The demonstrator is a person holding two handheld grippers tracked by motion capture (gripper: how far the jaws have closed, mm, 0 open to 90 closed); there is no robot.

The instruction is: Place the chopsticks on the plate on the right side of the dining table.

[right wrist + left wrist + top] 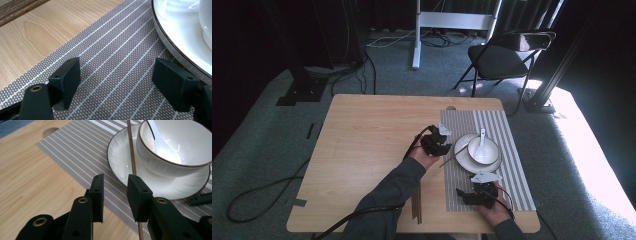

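Observation:
A white bowl (486, 151) with a white spoon (482, 139) in it stands on a white plate (472, 165) on the striped placemat (512, 185). One brown chopstick (454, 156) leans on the plate's left rim. My left gripper (439, 145) hovers just left of the plate. In the left gripper view its jaws (115, 182) stand apart with nothing pressed between them, and the chopstick (131, 157) runs past behind the right jaw up onto the plate (115, 150) beside the bowl (160, 162). My right gripper (472, 195) is open over the placemat (112, 50), close to the plate's rim (180, 32).
Several more brown chopsticks (417, 205) lie together near the table's front edge, under the person's left forearm. The wooden table (362, 150) is bare on its left half. A black folding chair (502, 57) stands on the carpet beyond the table.

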